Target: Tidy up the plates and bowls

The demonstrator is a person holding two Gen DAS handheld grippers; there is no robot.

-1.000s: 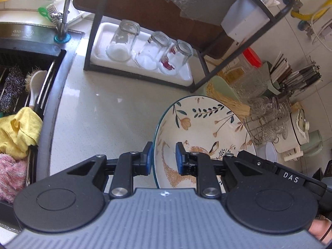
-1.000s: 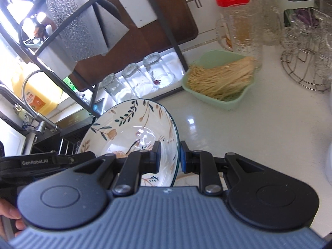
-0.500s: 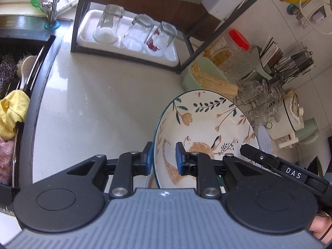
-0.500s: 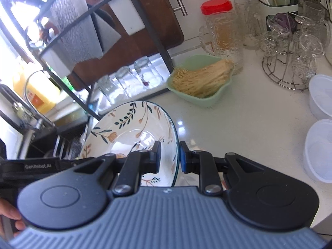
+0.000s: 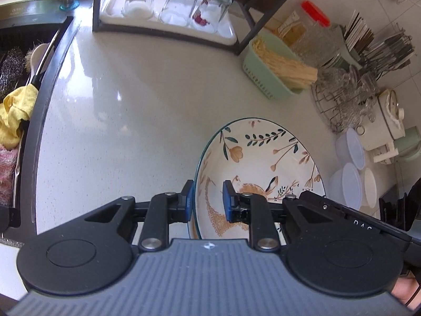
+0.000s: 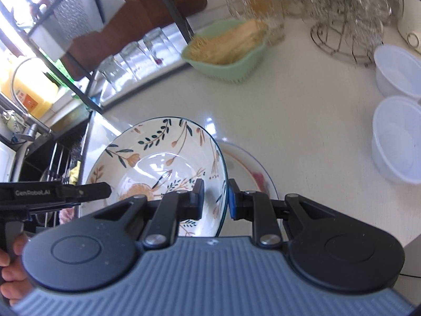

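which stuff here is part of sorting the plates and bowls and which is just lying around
Part of the job: floral bowl, clamped at its rim by left gripper and right gripper; plate beneath it; white plastic bowls.

Lying about: upturned glasses, green basket, yellow cloth.

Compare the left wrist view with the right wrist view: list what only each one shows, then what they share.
Only the left wrist view shows the yellow cloth in the sink and a red-lidded jar. Only the right wrist view shows a white plate lying under the floral bowl and a yellow bottle. Both show the bowl gripped at opposite rims by the left gripper and right gripper, and the green basket.
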